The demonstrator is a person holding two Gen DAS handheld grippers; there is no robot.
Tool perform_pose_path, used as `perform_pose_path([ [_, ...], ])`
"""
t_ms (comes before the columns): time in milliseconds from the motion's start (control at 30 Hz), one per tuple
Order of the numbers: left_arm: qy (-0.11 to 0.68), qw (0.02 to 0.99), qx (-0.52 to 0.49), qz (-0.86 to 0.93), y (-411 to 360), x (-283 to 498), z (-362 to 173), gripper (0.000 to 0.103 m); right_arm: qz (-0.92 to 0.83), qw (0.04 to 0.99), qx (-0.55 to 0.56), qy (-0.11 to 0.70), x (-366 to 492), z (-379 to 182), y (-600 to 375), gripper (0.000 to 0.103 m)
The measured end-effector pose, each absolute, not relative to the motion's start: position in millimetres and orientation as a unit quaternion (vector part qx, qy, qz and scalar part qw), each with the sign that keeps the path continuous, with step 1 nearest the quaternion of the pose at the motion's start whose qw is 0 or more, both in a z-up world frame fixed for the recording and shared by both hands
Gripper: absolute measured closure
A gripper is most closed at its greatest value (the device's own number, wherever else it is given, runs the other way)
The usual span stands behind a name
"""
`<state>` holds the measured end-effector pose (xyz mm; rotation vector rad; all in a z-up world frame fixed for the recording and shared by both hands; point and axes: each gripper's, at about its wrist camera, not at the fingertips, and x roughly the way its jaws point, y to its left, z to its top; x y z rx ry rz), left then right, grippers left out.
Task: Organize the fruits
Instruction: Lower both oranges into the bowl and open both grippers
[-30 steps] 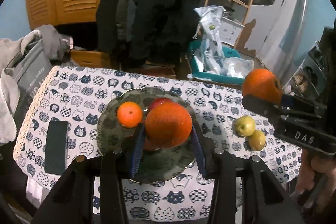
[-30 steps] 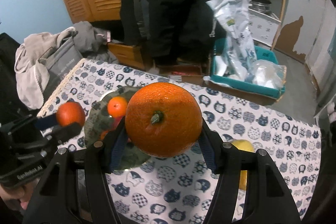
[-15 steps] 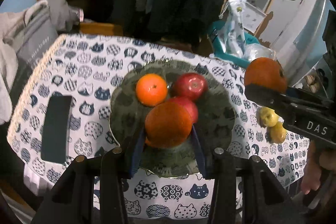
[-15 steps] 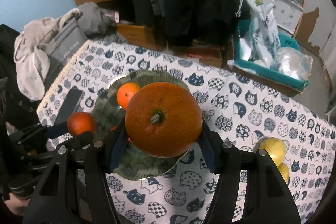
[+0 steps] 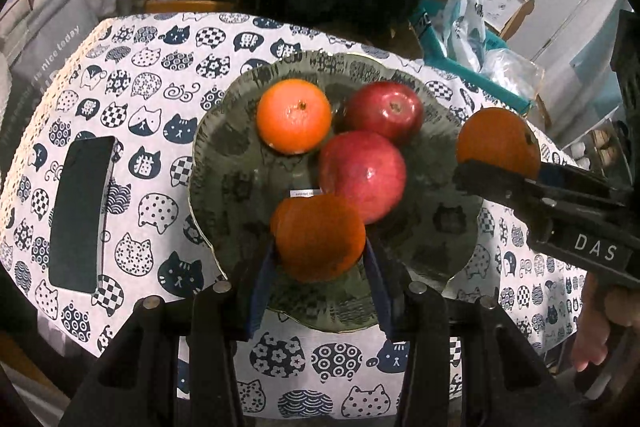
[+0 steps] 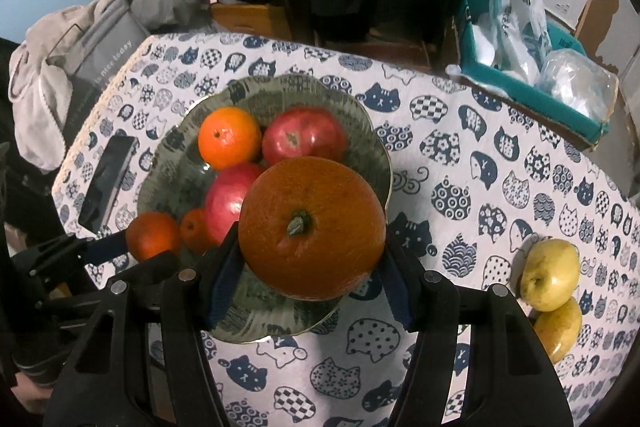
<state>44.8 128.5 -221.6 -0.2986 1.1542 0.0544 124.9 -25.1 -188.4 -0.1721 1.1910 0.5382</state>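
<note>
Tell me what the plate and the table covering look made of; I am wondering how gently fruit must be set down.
The plate looks like glazed ceramic: a scalloped rim, dull green-grey surface with soft sheen and printed dark motifs. It could be melamine; the look leaves that open. The table covering looks like matte woven or quilted cloth, white with cat prints and a stitched edge.

Both wrist views steeply down, sharing plate (image 5: 224, 131).

We see plate (image 5: 224, 163) mid-table holding a mandarin (image 5: 294, 115) and two red apples (image 5: 362, 175); two yellow apples (image 6: 550, 277) near the right edge.
</note>
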Motion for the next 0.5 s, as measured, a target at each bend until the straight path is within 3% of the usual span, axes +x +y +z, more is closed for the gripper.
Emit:
perform_pose_path([
  [233,0.556,0.818,-0.146,0.025,129,48,-230,0.058,0.251,0.782,-0.083,0.565,126,-200,-24,0.040],
  [367,0.556,0.819,-0.140,0.030,128,48,-231,0.038,0.253,0.777,-0.085,0.570,127,-204,-21,0.040],
  [500,0.559,0.817,-0.139,0.034,130,48,-231,0.037,0.252,0.774,-0.086,0.574,128,-208,-20,0.040],
])
